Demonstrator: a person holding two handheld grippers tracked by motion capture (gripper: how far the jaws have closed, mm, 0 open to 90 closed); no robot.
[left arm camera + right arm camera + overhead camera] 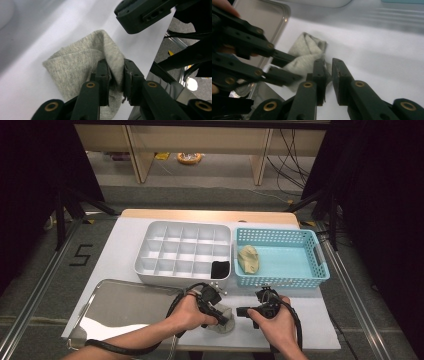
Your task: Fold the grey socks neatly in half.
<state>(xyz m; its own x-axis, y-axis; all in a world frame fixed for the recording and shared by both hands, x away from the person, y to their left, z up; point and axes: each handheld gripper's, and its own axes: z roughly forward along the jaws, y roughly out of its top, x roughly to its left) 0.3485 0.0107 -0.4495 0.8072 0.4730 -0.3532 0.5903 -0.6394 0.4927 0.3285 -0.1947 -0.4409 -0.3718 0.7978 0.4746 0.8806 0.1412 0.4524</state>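
Observation:
A small grey knitted cloth (224,324) (80,67) (308,47) lies bunched on the white table near its front edge. My left gripper (220,319) (115,62) comes at it from the left. A fold of the cloth stands in the narrow gap between its jaws without being squeezed flat. My right gripper (241,311) (328,61) faces it from the right, jaws slightly apart at the cloth's edge, with only a thin wisp of fabric against one pad. The two grippers point at each other, tips close together.
Behind the hands stands a white divided organiser (145,245) with a black item (220,268) in its near right compartment. To its right a turquoise basket (282,236) holds a tan cloth (248,259). A metal tray (120,305) lies at the front left.

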